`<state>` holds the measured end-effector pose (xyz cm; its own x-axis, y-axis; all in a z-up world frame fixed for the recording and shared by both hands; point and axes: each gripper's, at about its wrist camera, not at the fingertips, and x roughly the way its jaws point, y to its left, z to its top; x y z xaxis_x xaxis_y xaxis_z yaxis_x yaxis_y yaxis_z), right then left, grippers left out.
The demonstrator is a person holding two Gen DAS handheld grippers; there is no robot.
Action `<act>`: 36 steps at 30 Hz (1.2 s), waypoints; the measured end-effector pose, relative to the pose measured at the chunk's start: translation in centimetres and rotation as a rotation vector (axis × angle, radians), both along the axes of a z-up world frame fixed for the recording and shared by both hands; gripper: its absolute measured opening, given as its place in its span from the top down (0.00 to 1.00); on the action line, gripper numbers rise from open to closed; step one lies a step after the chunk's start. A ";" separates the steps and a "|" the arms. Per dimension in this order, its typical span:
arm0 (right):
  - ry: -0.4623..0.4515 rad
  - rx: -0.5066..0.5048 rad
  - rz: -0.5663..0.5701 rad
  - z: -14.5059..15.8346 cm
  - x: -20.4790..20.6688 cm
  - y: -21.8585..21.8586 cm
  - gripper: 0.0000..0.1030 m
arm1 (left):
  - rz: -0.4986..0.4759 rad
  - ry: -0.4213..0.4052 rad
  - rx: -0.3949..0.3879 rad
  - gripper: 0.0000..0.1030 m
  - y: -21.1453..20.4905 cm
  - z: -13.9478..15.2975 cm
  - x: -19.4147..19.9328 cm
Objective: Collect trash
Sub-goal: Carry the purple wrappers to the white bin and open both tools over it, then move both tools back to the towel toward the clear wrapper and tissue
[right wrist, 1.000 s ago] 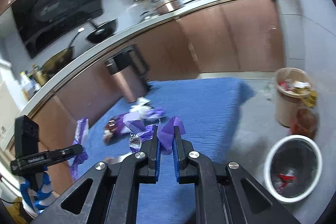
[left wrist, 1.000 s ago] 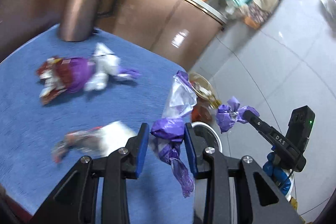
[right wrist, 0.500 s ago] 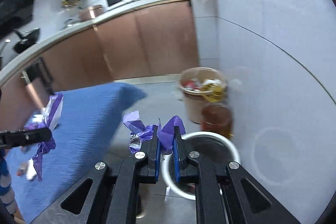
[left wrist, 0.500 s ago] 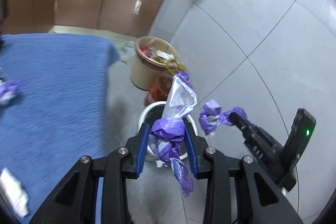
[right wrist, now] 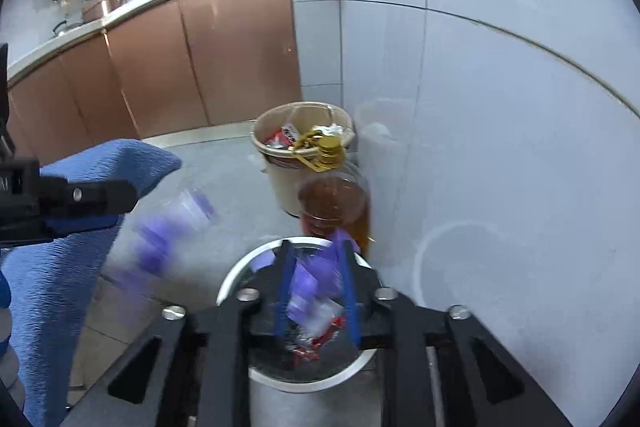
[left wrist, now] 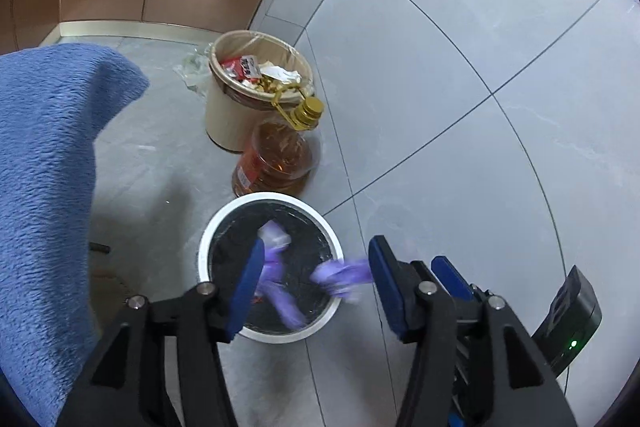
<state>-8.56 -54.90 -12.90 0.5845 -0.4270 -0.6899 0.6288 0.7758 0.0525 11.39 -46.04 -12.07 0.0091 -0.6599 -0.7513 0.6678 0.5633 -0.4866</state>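
Note:
A white-rimmed bin (left wrist: 208, 247) with a black liner stands on the floor below both grippers; it also shows in the right wrist view (right wrist: 236, 275). My left gripper (left wrist: 316, 287) is open above it, and a purple wrapper (left wrist: 276, 267) falls blurred between its jaws. A second purple wrapper (left wrist: 344, 275) drops by the right gripper's blue pads (left wrist: 448, 275). My right gripper (right wrist: 316, 291) is open over the bin, with a purple wrapper (right wrist: 304, 279) falling between its jaws. The left gripper's wrapper (right wrist: 168, 231) blurs in mid-air at left. Red trash (right wrist: 320, 339) lies in the bin.
A beige bin (left wrist: 224, 115) full of trash stands by the tiled wall, with an amber oil bottle (left wrist: 276, 155) in front of it. The blue-covered table (left wrist: 44, 155) is at the left. Brown cabinets (right wrist: 160, 67) run behind.
Both grippers have swung from the table to over the white-rimmed bin. Both have opened, and the purple wrappers they held are falling toward the bin.

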 end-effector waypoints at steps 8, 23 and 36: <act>-0.006 0.003 0.002 0.5 -0.4 0.6 0.64 | 0.033 -0.073 0.008 0.49 2.9 1.3 -0.5; -0.122 0.009 0.100 5.4 -0.4 5.1 0.60 | 0.258 -0.330 0.006 0.49 17.1 7.8 -2.4; -0.223 0.003 0.299 10.5 0.8 12.3 0.60 | 0.379 -0.437 0.016 0.49 29.9 10.8 -4.0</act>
